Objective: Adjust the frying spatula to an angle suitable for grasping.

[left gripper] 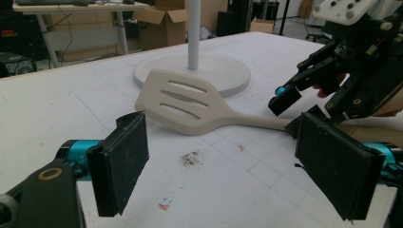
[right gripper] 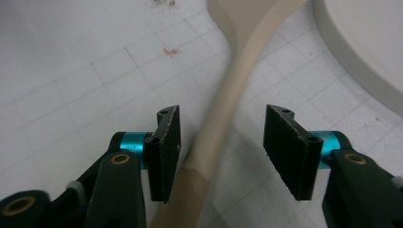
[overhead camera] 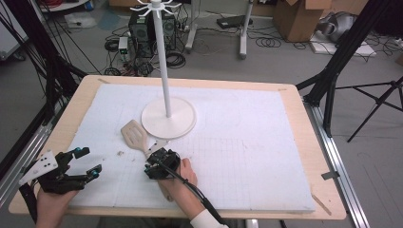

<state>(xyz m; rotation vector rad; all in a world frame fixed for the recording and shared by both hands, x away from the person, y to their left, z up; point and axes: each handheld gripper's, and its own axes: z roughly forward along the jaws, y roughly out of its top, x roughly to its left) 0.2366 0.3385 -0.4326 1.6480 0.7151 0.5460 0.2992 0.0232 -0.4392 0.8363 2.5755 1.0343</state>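
Observation:
A beige slotted spatula [overhead camera: 134, 133] lies flat on the white gridded board, its head beside the round base of a white hook stand [overhead camera: 168, 118]. My right gripper [overhead camera: 155, 157] is low over the spatula's handle [right gripper: 223, 109]. Its jaws straddle the handle: the handle runs close beside the left pad [right gripper: 164, 149], and a clear gap separates it from the right pad. My left gripper [overhead camera: 89, 162] rests near the board's front left corner, open and holding nothing. In the left gripper view its pads [left gripper: 119, 161] frame the spatula [left gripper: 180, 102] and the right gripper [left gripper: 290, 111] farther off.
A small patch of crumbs [overhead camera: 120, 153] lies on the board left of the handle. The stand's tall pole [overhead camera: 163, 57] rises from the base. The wooden table edge [overhead camera: 328, 190] rims the board. Cables, a computer and cardboard boxes sit on the floor behind.

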